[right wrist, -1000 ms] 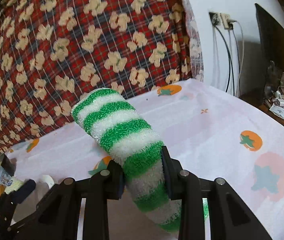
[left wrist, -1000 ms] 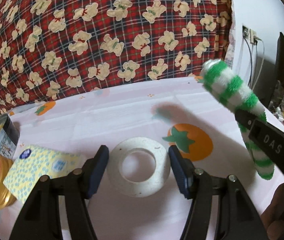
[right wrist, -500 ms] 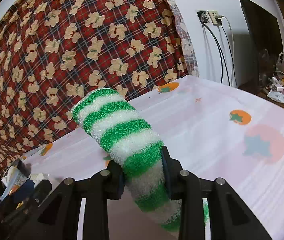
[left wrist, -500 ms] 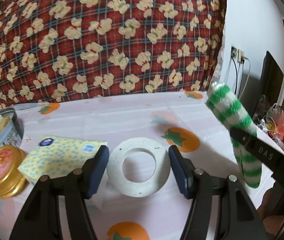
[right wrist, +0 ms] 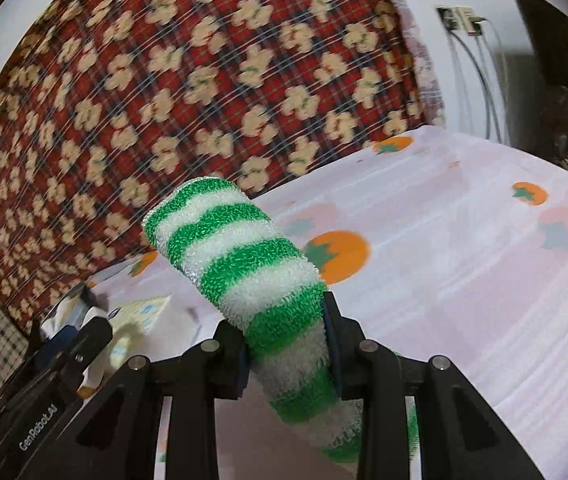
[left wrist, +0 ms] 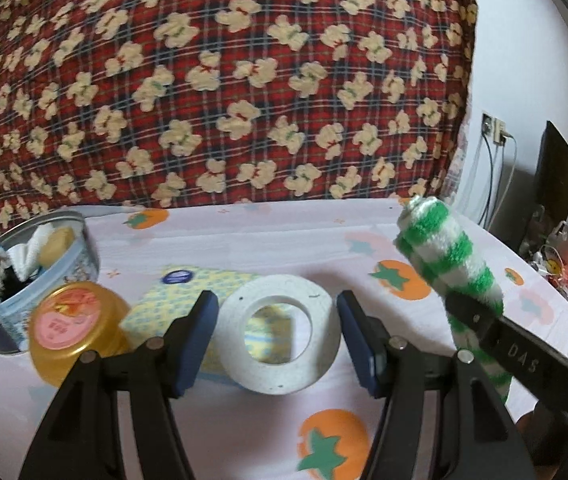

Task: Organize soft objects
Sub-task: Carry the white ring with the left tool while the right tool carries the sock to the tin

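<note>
My right gripper (right wrist: 286,344) is shut on a rolled green-and-white striped sock (right wrist: 239,256), which sticks up and forward from its pads, clear of the tablecloth. In the left wrist view the same sock (left wrist: 448,256) stands at the right, with a black right-gripper finger (left wrist: 484,316) across it. My left gripper (left wrist: 277,304) is shut on a white ring (left wrist: 284,378), held flat between the blue pads, above a yellow tissue pack (left wrist: 179,292). A round metal tin (left wrist: 63,276) at the far left holds white and yellow soft pieces.
A gold jar with a pink lid (left wrist: 67,328) sits in front of the tin. The pink tablecloth (left wrist: 284,240) with orange tomato prints covers the table. Red plaid bear-print fabric (left wrist: 223,80) rises behind it. Wall sockets with cables (left wrist: 492,128) and a dark screen (left wrist: 556,184) stand at the right.
Both grippers have moved left over the table with their loads. The tin and the gold jar came further into the left wrist view, and the ring now hangs over the tissue pack.
</note>
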A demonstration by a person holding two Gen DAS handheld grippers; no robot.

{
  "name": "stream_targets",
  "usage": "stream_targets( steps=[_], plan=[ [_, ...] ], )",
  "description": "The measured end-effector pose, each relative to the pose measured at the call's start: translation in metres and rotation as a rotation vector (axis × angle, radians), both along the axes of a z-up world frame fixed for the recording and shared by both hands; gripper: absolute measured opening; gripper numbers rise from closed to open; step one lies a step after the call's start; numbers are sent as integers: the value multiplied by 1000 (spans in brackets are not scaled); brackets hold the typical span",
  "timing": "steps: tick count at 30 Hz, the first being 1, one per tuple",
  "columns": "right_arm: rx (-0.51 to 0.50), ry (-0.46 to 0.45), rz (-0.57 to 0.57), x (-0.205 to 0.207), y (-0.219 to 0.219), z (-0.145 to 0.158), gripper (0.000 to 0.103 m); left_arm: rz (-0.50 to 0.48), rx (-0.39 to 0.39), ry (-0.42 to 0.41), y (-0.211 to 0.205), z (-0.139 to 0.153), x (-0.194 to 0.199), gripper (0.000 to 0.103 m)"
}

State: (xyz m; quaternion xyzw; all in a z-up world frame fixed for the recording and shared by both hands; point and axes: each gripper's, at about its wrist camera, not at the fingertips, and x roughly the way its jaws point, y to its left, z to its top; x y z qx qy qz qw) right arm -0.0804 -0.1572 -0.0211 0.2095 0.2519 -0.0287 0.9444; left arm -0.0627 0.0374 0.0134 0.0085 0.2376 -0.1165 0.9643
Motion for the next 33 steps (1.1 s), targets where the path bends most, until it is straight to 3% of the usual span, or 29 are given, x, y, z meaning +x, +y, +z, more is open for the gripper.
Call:
stream_targets(
  steps=[17, 33],
  plan=[
    [22, -13, 257, 29, 125, 9, 33, 208, 5, -20, 104, 12, 5, 61],
    [-59, -79, 231, 46, 178, 29, 33, 361, -21, -28, 197, 18, 29, 61]
  ],
)
